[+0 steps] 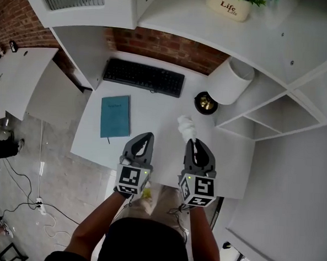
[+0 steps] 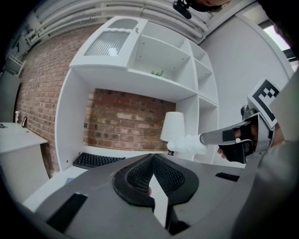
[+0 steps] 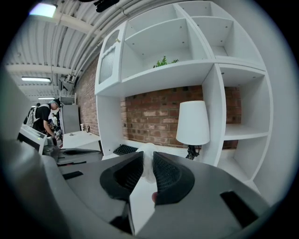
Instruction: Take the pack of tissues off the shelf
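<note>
The pack of tissues (image 1: 186, 126) is a soft white bundle held in the air above the white desk (image 1: 159, 116), off the shelves. My right gripper (image 1: 191, 141) is shut on its near end. Seen from the right gripper view, the white pack (image 3: 147, 161) is pinched between the two dark ribbed pads. The left gripper view shows the pack (image 2: 189, 144) sticking out to the left from the right gripper (image 2: 205, 139). My left gripper (image 1: 146, 136) hovers beside it on the left, its jaws (image 2: 152, 157) closed together with nothing in them.
On the desk lie a black keyboard (image 1: 143, 76) and a teal notebook (image 1: 116, 115). A white lamp (image 1: 230, 81) stands at the back right beside the white shelf unit (image 1: 275, 112). A potted plant (image 1: 229, 5) sits on an upper shelf. A person (image 3: 44, 119) stands far left.
</note>
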